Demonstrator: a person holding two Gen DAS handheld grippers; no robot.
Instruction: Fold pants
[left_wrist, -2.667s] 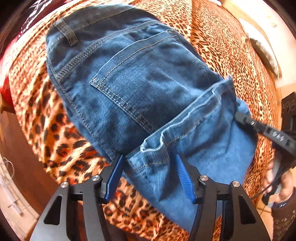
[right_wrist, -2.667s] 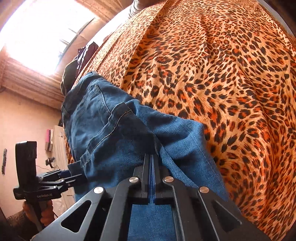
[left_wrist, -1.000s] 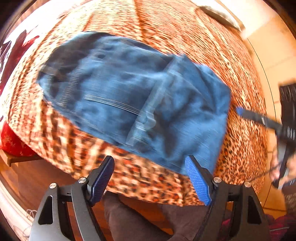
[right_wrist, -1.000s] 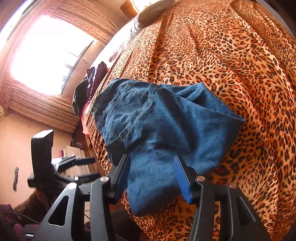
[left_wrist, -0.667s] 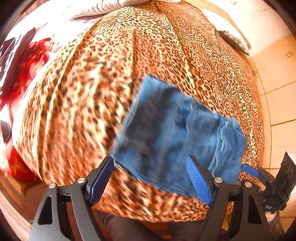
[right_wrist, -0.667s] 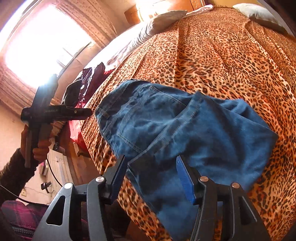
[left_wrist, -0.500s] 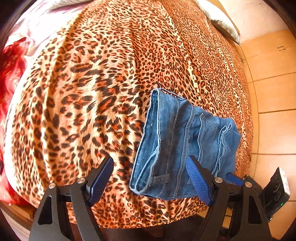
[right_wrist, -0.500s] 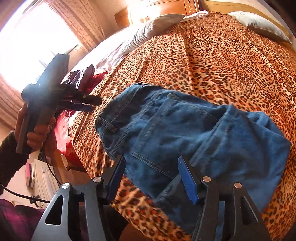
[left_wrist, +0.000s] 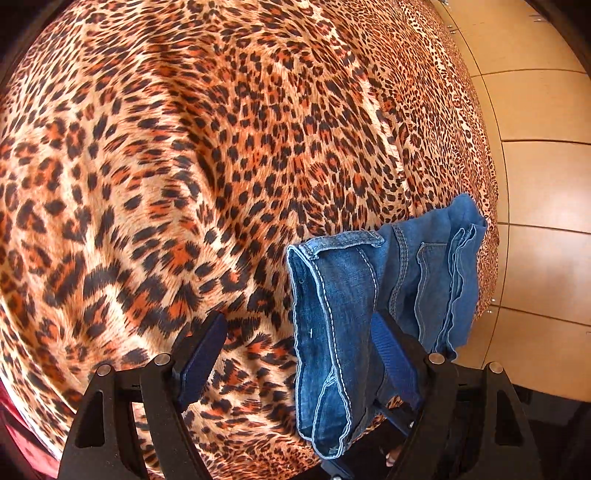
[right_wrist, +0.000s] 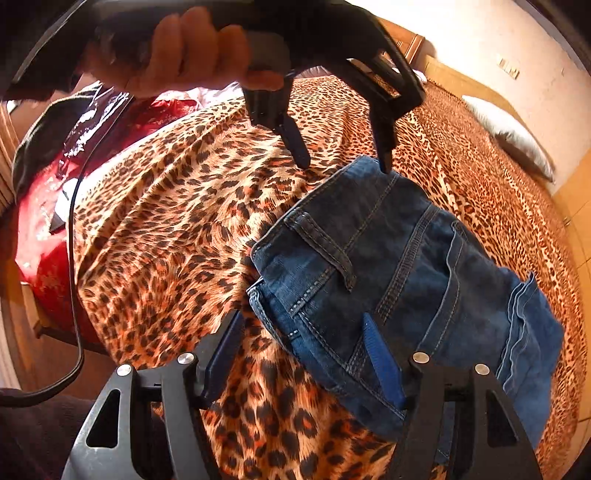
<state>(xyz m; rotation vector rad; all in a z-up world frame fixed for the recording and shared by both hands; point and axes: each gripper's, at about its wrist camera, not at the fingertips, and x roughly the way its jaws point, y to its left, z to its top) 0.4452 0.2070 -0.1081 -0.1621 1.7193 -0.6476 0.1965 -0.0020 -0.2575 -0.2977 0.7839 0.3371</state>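
Note:
The folded blue jeans (left_wrist: 373, 291) lie in a compact bundle near the edge of the leopard-print bed (left_wrist: 184, 147). They also show in the right wrist view (right_wrist: 388, 280), waistband and belt loop toward the camera. My left gripper (left_wrist: 295, 350) is open, its jaws straddling the waistband corner of the bundle. In the right wrist view it (right_wrist: 343, 158) hangs open over the far waistband edge. My right gripper (right_wrist: 303, 354) is open, its jaws on either side of the near waistband corner.
A red cloth and dark clothing (right_wrist: 74, 147) lie at the left side of the bed. A pale pillow (right_wrist: 513, 136) lies at the far right. A wooden wardrobe (left_wrist: 543, 184) stands beyond the bed. A black cable (right_wrist: 74, 295) hangs at left.
Both grippers let go of the jeans and pulled back, then swung around to the waistband end. The jeans now lie as a folded bundle. Both grippers have closed in on its waistband.

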